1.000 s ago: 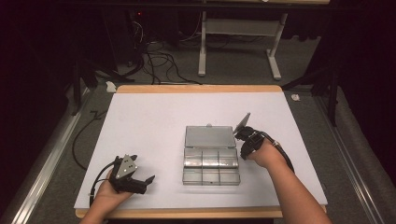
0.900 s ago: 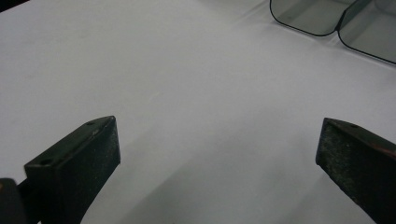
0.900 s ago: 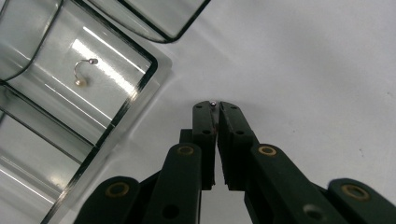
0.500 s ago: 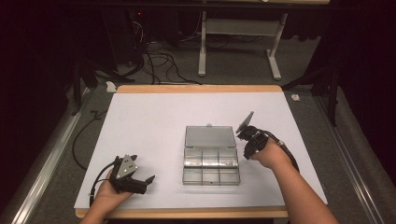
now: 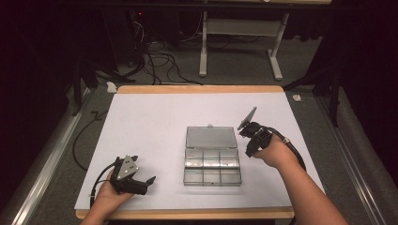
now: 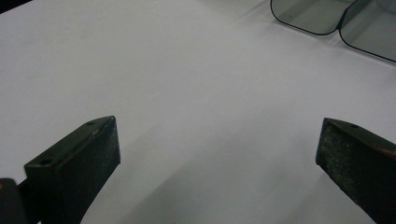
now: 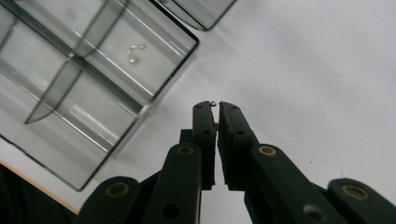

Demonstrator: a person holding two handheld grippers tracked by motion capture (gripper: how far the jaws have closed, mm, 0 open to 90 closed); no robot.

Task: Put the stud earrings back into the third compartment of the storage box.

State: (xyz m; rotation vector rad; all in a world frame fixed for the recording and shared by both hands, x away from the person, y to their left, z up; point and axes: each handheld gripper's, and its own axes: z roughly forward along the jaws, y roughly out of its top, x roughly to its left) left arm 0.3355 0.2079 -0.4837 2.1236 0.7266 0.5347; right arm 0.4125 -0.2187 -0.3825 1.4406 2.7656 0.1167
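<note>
Since the earlier frame the right claw point(image 5: 248, 136) has lifted a bit and drifted away from the compartment box point(image 5: 212, 164), now just off its right edge; left claw point(image 5: 141, 183) hasn't shifted, box neither. Right claw is clenched, pinching a tiny metal hook point(image 7: 213, 103) at the very tips; only a small bead end pokes out above the pads, rest hidden, so its pointing can't be told. Left claw is released, jaws wide apart over bare table point(image 6: 196, 107), nothing between them. Box: clear plastic, lid point(image 5: 210, 137) flipped open flat on the far side, long axis running left-right across the table. Compartments: 6, in 2 rows of 3. Hooks: 2 – 1 in the right claw, 1 second hook point(image 7: 134, 52) lying curled in a compartment near the box corner.
</note>
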